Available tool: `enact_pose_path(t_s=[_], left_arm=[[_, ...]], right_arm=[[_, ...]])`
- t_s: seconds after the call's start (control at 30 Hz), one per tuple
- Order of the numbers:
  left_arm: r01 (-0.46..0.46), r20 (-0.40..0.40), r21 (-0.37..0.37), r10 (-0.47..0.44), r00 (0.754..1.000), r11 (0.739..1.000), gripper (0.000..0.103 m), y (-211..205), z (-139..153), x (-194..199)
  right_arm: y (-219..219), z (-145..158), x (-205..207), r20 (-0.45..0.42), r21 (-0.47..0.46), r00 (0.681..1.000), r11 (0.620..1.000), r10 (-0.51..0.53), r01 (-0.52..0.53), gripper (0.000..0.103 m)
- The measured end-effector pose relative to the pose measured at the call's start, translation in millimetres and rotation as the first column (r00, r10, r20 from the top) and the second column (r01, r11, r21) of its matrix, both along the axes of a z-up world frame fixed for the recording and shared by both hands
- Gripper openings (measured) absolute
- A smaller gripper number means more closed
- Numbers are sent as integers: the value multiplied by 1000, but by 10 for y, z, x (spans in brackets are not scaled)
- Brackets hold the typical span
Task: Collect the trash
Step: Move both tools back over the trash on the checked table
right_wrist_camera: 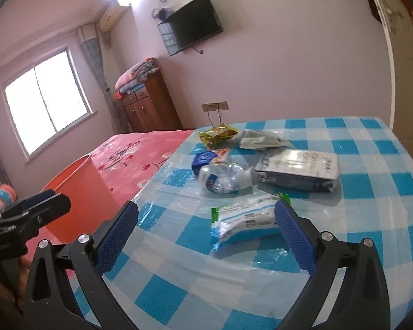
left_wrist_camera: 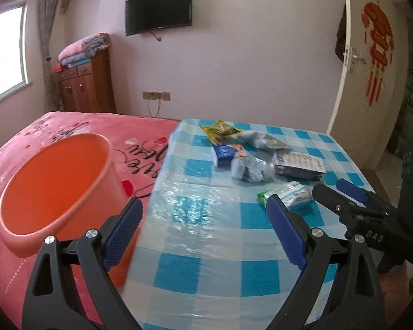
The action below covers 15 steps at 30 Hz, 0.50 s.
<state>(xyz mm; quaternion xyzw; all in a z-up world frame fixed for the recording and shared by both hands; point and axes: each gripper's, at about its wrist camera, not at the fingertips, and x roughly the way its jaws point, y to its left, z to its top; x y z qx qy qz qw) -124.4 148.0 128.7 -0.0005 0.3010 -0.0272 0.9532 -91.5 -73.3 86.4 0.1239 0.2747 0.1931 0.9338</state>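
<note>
Several pieces of trash lie on the blue checked table (left_wrist_camera: 220,247) (right_wrist_camera: 371,220): a green and white wrapper (left_wrist_camera: 289,194) (right_wrist_camera: 245,217), a crushed plastic bottle (left_wrist_camera: 250,169) (right_wrist_camera: 225,180), a blue box (left_wrist_camera: 224,154) (right_wrist_camera: 206,159), a dark flat packet (left_wrist_camera: 300,163) (right_wrist_camera: 300,169), a grey bag (left_wrist_camera: 264,139) (right_wrist_camera: 258,139) and a yellow wrapper (left_wrist_camera: 220,129) (right_wrist_camera: 217,133). An orange bin (left_wrist_camera: 55,187) (right_wrist_camera: 77,192) stands left of the table. My left gripper (left_wrist_camera: 203,228) is open and empty over the table's near edge. My right gripper (right_wrist_camera: 206,229) is open and empty, its right finger beside the green and white wrapper.
A pink bedspread (left_wrist_camera: 55,126) (right_wrist_camera: 140,148) lies behind the bin. The right gripper also shows at the right of the left wrist view (left_wrist_camera: 336,192). A wooden cabinet (left_wrist_camera: 85,85), a wall TV (left_wrist_camera: 158,9) and a door (left_wrist_camera: 371,63) stand behind.
</note>
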Motion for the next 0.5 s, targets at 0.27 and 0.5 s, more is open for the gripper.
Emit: enact_pose_path(t_s=[0.27, 0.5], left_arm=[[40, -62, 26, -38, 997, 999, 92, -345, -87, 216], [72, -146, -20, -74, 986, 997, 92, -649, -216, 695]], right_arm=[[-484, -218, 189, -99, 57, 994, 997, -50, 56, 98], [-735, -354, 336, -180, 109, 983, 993, -30, 50, 98]])
